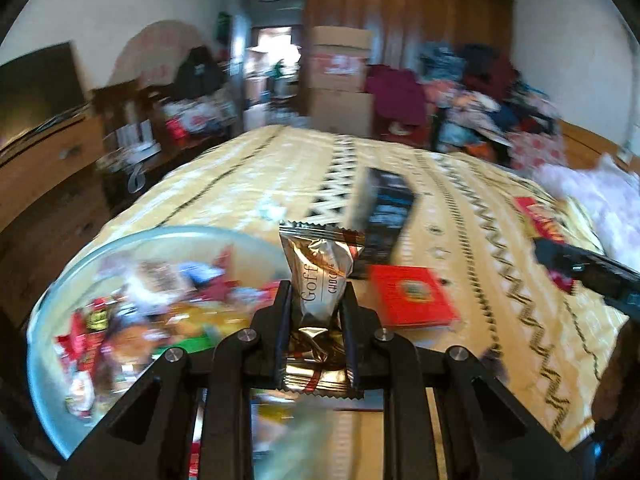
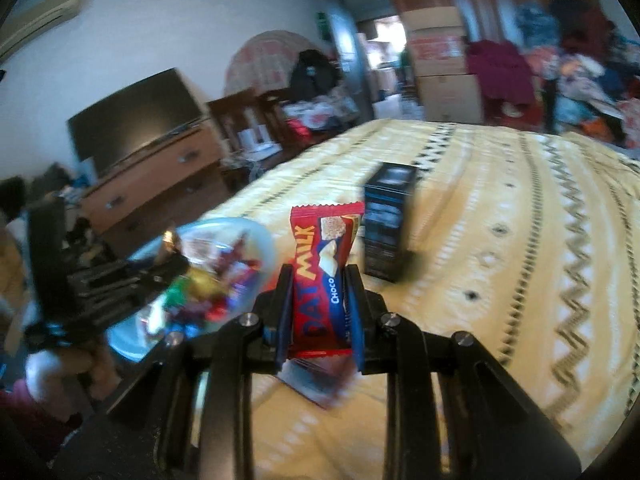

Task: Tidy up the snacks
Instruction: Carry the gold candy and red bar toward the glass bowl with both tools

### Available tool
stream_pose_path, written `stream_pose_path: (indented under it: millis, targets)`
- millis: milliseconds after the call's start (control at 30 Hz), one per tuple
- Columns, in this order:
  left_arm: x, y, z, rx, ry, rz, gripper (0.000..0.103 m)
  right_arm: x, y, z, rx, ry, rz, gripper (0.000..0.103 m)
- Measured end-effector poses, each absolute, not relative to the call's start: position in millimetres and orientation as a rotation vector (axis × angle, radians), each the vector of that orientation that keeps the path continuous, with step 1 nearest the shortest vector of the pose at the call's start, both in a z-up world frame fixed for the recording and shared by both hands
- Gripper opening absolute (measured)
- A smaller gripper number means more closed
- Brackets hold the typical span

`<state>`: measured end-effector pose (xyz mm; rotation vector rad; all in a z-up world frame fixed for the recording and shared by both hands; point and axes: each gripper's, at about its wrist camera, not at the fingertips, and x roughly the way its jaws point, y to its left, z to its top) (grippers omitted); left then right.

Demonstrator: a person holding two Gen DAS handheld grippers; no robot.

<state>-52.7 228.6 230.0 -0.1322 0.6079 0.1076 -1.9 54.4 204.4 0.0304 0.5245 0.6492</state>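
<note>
From my left wrist, my left gripper point(image 1: 317, 292) grasps a gold wafer packet point(image 1: 320, 276) above the bed point(image 1: 480, 208), beside the glass bowl point(image 1: 52, 300) of snacks. From my right wrist, my right gripper point(image 2: 318, 284) clenches a red chocolate bar point(image 2: 322, 276) near a black box point(image 2: 388, 224).

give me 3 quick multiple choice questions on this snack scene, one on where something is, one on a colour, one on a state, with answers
1. Where is the black box?
A. upright on the yellow bedspread
B. inside the glass bowl
C. on the dresser

2. What colour is the wrapper in the right tool?
A. green and white
B. red and blue
C. plain silver

3. What is the state of the left tool?
A. open and empty
B. shut on a gold snack packet
C. resting in the bowl

Answers:
1 A, it stands on the bedspread beyond the glass bowl.
2 B, the oat bar is red with a blue panel.
3 B, both fingers press the packet.
</note>
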Motion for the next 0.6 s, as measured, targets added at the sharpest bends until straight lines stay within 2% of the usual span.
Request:
stream_pose_path:
  millis: [333, 600]
  targets:
    - [-69, 338, 240, -0.275, 0.576, 0.308, 0.022, 21, 148, 216, -0.024, 0.592, 0.803, 0.025]
    - [-39, 350, 246, -0.204, 0.643, 0.301, 0.022, 49, 205, 225, -0.015, 0.697, 0.898, 0.025]
